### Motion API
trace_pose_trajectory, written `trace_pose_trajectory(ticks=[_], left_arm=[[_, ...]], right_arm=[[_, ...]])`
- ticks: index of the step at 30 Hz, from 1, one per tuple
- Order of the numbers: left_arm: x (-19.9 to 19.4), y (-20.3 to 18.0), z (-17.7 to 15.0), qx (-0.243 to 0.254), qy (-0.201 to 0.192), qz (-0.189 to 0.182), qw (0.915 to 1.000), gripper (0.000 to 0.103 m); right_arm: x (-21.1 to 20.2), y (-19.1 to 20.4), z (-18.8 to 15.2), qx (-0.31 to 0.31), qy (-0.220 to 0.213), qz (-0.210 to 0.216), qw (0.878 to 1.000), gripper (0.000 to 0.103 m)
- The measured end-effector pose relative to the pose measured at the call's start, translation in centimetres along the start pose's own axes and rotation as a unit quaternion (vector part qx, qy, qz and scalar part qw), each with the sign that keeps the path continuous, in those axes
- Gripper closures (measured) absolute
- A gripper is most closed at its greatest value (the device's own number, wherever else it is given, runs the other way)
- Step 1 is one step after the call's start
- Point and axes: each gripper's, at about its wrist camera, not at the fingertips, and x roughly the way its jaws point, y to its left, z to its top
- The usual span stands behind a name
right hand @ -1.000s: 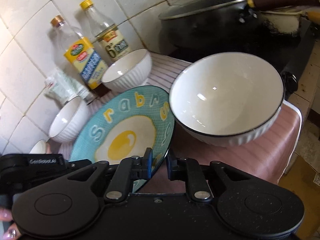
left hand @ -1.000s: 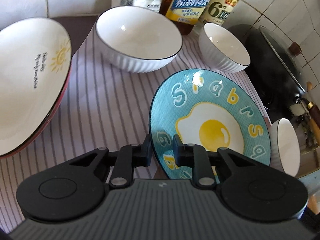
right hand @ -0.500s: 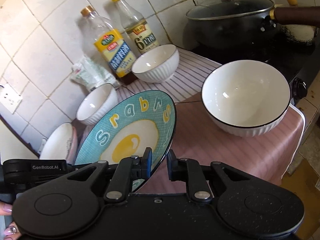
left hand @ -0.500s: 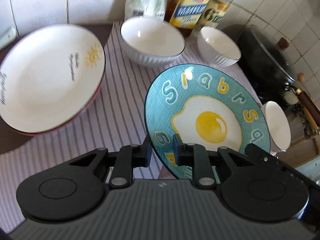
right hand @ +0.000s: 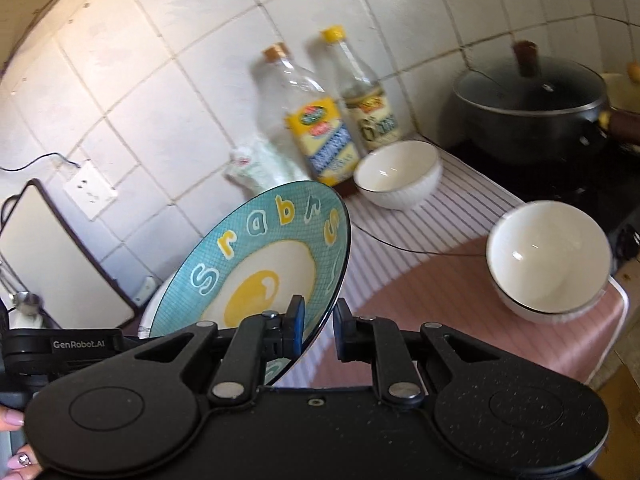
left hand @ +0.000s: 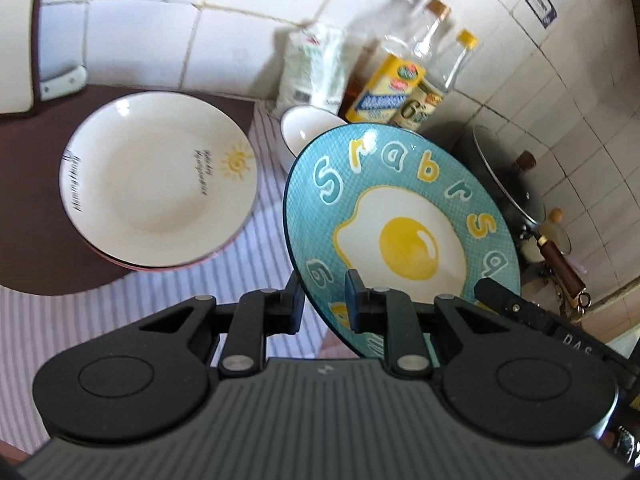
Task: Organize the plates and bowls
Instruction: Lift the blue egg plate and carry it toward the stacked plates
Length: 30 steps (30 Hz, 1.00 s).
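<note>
A blue plate (left hand: 400, 232) with a fried-egg picture and letters hangs tilted above the striped cloth, held from two sides. My left gripper (left hand: 324, 304) is shut on its near left rim. My right gripper (right hand: 318, 320) is shut on the opposite rim of the blue plate (right hand: 256, 272). To the left, a white plate with a sun drawing (left hand: 160, 184) lies on a red-rimmed plate. One white bowl (left hand: 304, 132) sits behind the blue plate, partly hidden. Another white bowl (right hand: 396, 176) stands by the bottles. Two stacked white bowls (right hand: 548, 260) sit near the counter's right end.
Two bottles (right hand: 320, 136) and a white bag (left hand: 312, 68) stand against the tiled wall. A black lidded pot (right hand: 532, 112) is at the right on the stove. A white board (right hand: 52, 260) leans at the left beside a wall socket (right hand: 90, 190). A person's fingers (right hand: 16, 424) grip the left handle.
Both grippers have lifted the blue plate off the cloth and carried it left, nearer the sun plate. The bowls and bottles now look farther away. Both grips stayed shut.
</note>
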Motion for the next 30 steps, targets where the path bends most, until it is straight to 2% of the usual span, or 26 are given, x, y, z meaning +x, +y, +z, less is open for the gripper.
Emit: trace_pose_trajectory(ticks=[4,6,10,15,25,30], left_arm=[[-1.3,1.8,0.3,-0.024,-0.016,-0.003,0.9996,0.084],[-1.4,2.7,0.7,-0.02,-0.012,0.0,0.9997,0.083],[-1.7,4.7,1.3,-0.037,-0.01,-0.01,0.9992,0.084],[-1.7,6.7,1.9,-0.049,-0.023,-0.002,0.9985,0.084],[-2.2,11.0,3.5,-0.052,-0.026,0.04,0.9975,0.084],[-1.5,13.3,4.0,-0.067,-0.024,0.047,0.9964,0.084]], right_arm=[[0.4,2.2,0.2,-0.015,-0.005,0.016,1.0,0.084],[0.8,3.1,0.4,-0.016,-0.006,0.03,0.999,0.084],[1.9,4.9,0.6,-0.035,-0.005,0.036,0.999,0.084],[4.1,6.2,0.7,-0.047,0.005,0.046,0.998,0.084],[9.5,9.6,0.0,-0.081,0.047,0.068,0.993,0.084],[12.4,10.6,-0.4,-0.082,0.062,0.076,0.992,0.084]])
